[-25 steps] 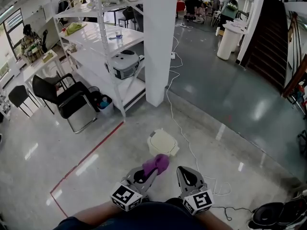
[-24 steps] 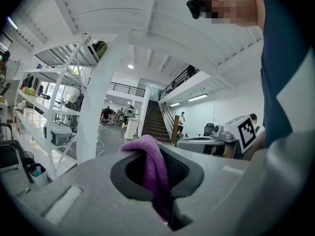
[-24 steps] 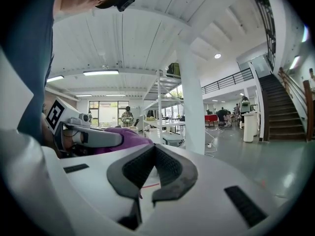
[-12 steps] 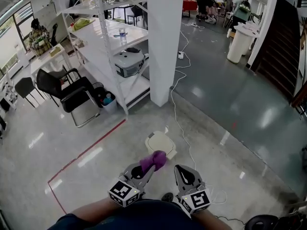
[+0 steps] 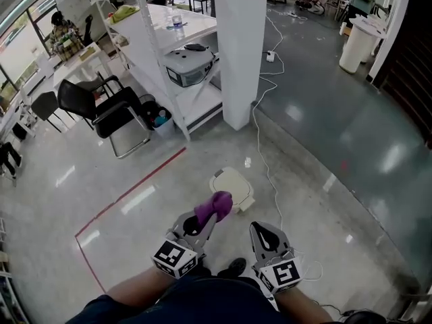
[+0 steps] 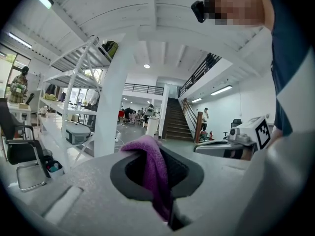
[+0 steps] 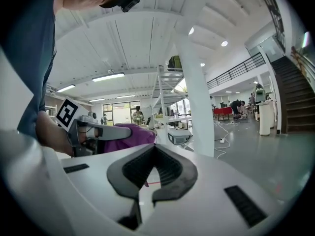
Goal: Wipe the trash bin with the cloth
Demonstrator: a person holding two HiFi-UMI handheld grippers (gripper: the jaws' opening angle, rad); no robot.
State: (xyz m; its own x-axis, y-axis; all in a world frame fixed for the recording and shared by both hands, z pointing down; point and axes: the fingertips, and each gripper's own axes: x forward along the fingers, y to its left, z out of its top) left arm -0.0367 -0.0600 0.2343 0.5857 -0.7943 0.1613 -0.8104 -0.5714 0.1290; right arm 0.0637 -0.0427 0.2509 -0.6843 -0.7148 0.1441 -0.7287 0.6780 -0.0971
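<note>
A small cream trash bin (image 5: 231, 185) with its lid down stands on the floor just ahead of me. My left gripper (image 5: 210, 214) is shut on a purple cloth (image 5: 214, 206), which bunches out past its tips at the bin's near edge. In the left gripper view the cloth (image 6: 153, 167) hangs pinched between the jaws. My right gripper (image 5: 260, 230) is shut with nothing in it, to the right of the bin and short of it. The right gripper view shows the left gripper (image 7: 96, 132) and the cloth (image 7: 132, 133) at its left.
A white pillar (image 5: 239, 46) rises beyond the bin, with a white shelf rack (image 5: 169, 42) and a black chair (image 5: 101, 110) to its left. A white cable (image 5: 268, 171) trails past the bin's right side. Red floor tape (image 5: 135, 189) runs at the left. A shoe (image 5: 236, 267) shows below.
The view has tipped down and moved forward, so the bin lies closer to both grippers. The left gripper still holds the cloth and the right stays shut.
</note>
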